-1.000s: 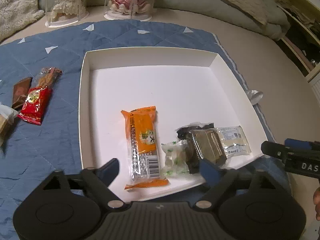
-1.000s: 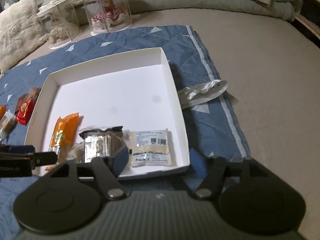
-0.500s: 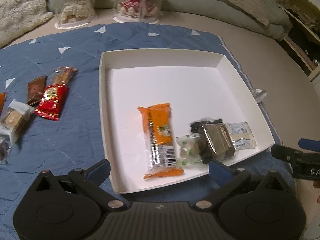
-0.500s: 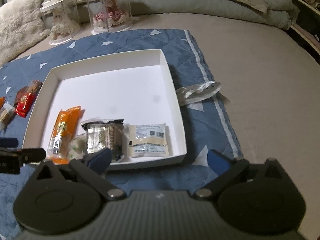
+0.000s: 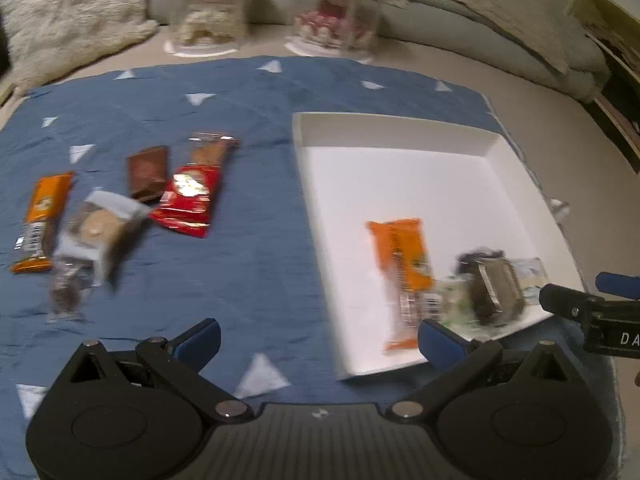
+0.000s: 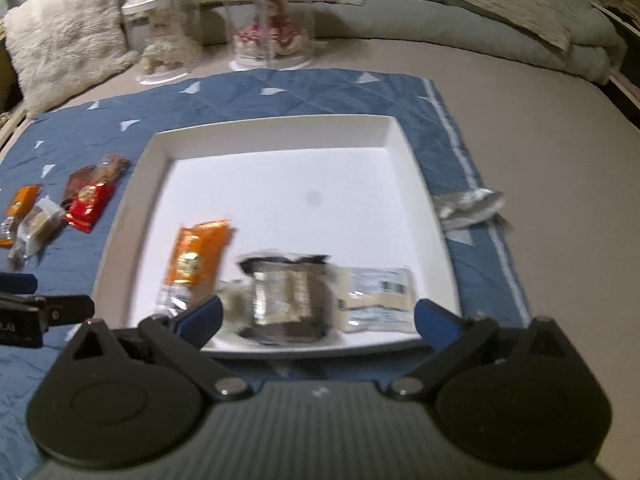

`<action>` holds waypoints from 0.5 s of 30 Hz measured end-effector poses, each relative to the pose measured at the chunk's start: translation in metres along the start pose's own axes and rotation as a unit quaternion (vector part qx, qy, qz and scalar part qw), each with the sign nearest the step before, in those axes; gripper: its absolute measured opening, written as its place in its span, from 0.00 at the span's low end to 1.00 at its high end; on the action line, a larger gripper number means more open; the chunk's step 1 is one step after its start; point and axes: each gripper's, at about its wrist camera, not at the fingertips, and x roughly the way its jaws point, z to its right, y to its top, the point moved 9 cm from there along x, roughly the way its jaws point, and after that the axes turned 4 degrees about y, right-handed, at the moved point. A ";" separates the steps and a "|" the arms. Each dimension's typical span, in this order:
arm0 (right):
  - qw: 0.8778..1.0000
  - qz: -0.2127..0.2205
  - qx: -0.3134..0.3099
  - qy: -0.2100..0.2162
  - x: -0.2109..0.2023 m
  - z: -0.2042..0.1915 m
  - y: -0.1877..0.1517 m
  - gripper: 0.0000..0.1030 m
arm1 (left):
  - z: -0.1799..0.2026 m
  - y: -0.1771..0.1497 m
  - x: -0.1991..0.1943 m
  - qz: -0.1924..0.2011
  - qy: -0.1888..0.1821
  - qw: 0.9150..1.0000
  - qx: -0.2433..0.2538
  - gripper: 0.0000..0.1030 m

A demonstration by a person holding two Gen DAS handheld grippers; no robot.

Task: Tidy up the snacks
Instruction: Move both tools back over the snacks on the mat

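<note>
Snacks [image 5: 182,196] lie loose on the blanket left of the white tray [image 5: 400,132]; your left gripper [image 5: 318,336] is spread and empty; reach there next; right gripper [image 6: 316,320] is spread too.

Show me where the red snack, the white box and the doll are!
red snack [image 5: 187,204]: left wrist view, middle of its wrapper
white box [image 6: 276,126]: right wrist view, far wall
doll [image 6: 269,30]: right wrist view, her body
</note>
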 end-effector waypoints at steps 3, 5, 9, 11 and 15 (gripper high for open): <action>1.000 -0.001 -0.007 0.009 0.006 -0.024 0.004 0.99 | -0.026 0.002 -0.005 0.004 0.007 1.000 -0.010 1.00; 1.000 -0.001 -0.009 0.015 0.009 -0.038 0.006 0.99 | -0.042 0.002 -0.008 0.006 0.011 1.000 -0.018 1.00; 0.999 0.004 -0.004 0.032 0.013 -0.067 0.012 0.99 | -0.078 0.001 -0.013 0.008 0.023 0.999 -0.030 1.00; 0.999 0.008 -0.004 0.035 0.013 -0.080 0.015 0.99 | -0.094 0.000 -0.013 0.007 0.028 0.999 -0.032 1.00; 0.999 0.013 0.007 0.052 0.014 -0.106 0.020 0.99 | -0.128 -0.004 -0.015 0.005 0.041 0.998 -0.036 1.00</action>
